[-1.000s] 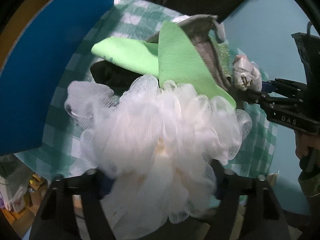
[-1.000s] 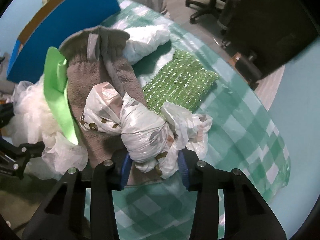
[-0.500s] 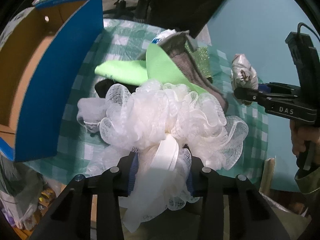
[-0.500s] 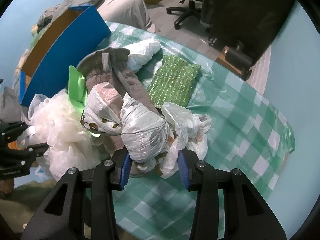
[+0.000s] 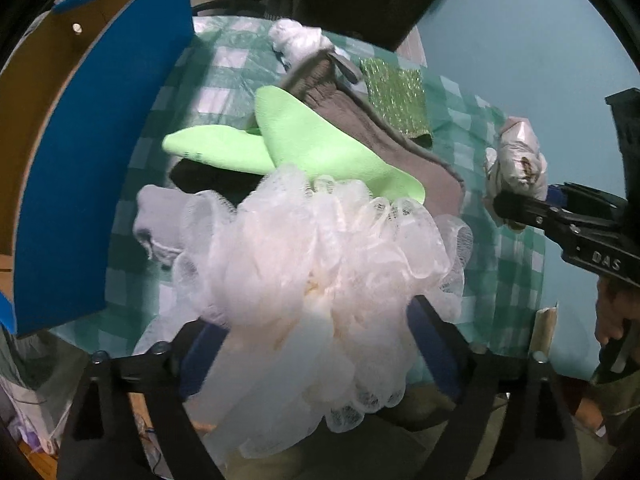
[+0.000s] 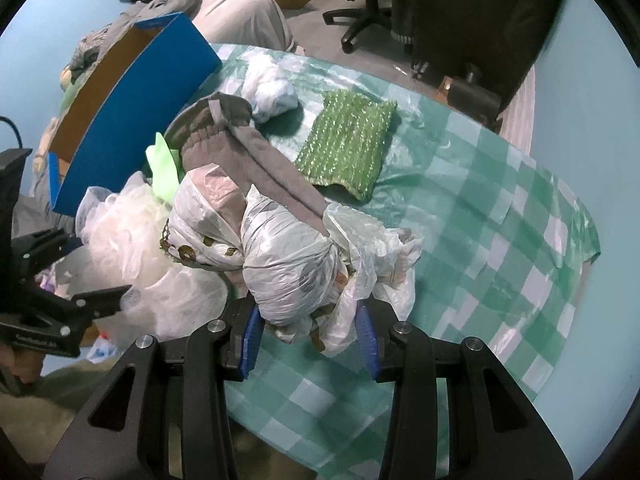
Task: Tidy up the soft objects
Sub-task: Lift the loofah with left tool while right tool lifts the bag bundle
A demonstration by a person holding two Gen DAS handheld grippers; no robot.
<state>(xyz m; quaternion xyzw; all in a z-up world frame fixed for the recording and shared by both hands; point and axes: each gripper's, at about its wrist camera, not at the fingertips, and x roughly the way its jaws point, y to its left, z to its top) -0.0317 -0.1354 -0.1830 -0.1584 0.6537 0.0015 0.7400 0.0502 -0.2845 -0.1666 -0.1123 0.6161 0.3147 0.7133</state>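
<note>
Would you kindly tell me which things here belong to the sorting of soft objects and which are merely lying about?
Belonging to the job:
- white mesh bath pouf, in the left gripper
- knotted white plastic bag, in the right gripper
- lime green cloth
- grey towel
- blue cardboard box

Lying about:
- black office chair
- checked green tablecloth

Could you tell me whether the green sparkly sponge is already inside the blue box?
No, the green sparkly sponge lies flat on the checked tablecloth, apart from the blue box.
</note>
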